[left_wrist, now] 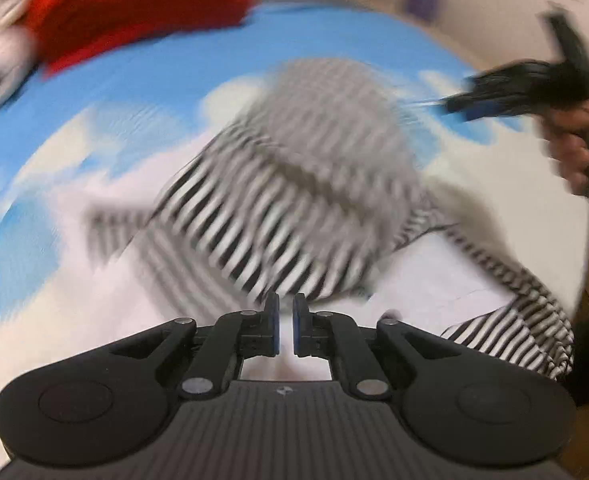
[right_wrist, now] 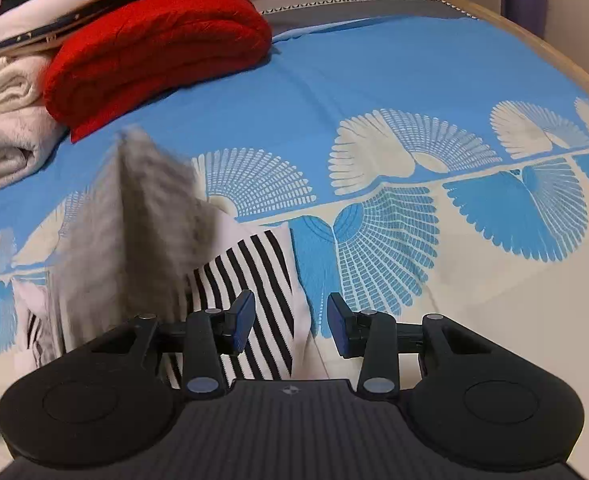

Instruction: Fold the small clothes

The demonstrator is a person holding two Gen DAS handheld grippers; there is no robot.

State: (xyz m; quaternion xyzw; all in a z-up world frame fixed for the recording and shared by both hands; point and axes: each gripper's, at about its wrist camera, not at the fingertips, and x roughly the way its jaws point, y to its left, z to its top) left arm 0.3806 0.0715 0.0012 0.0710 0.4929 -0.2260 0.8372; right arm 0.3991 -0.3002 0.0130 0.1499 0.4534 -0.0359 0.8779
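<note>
A blue-and-cream bedspread (right_wrist: 374, 80) carries a red blanket (right_wrist: 154, 44) at 11 o'clock. The striped garment (left_wrist: 294, 208) lies blurred at 12 o'clock of the left tongs (left_wrist: 285, 330), which are nearly closed on nothing. The right tongs (right_wrist: 290, 326) hang half-spread, empty, over its striped edge.

Light: soft, even, bright | Blur: my left view smeared, striped garment (left_wrist: 294, 184) streaked | Right view sharp | Edges: fisheye bowing, 12 o'clock
</note>
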